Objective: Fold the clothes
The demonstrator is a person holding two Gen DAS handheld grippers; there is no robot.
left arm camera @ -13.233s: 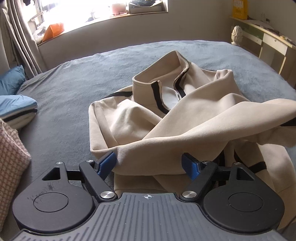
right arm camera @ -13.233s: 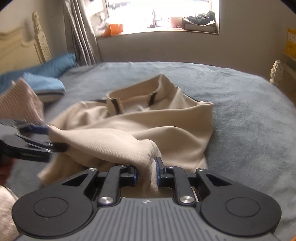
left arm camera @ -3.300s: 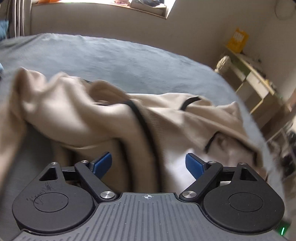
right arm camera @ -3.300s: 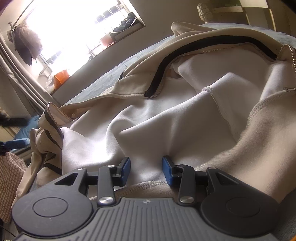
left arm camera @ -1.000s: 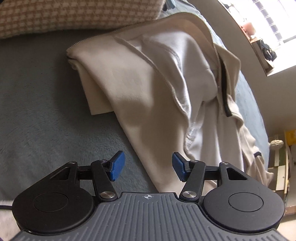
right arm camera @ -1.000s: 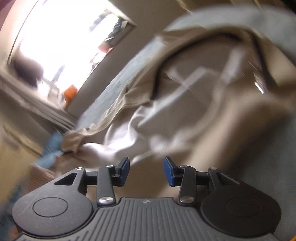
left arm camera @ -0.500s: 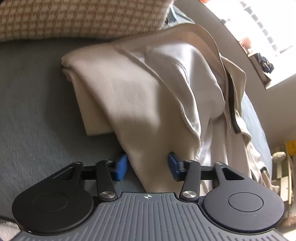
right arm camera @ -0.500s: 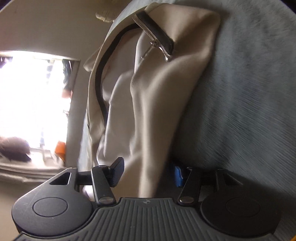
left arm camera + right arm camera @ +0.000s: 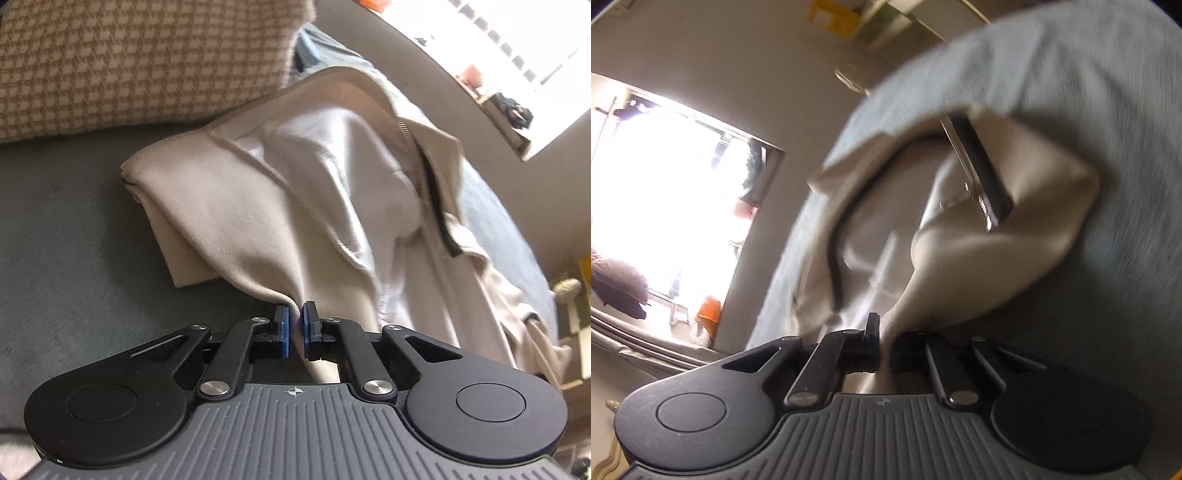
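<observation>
No readable text, labels, brands or numbers in either view.

1. A grey bed cover (image 9: 74, 236) lay spread across the bed and filled the lower left of the left wrist view.
2. A brown-and-cream houndstooth cushion (image 9: 129, 59) rested on that cover at the upper left.
3. A light blue fabric (image 9: 317, 44) showed just past the cushion's right edge.
4. A bright window (image 9: 661, 192) glared in the right wrist view, with an orange object (image 9: 709, 314) on its sill.
5. A dark garment (image 9: 617, 284) hung at the window's left.
6. A yellow box (image 9: 831, 18) sat high by the wall, blurred.
</observation>
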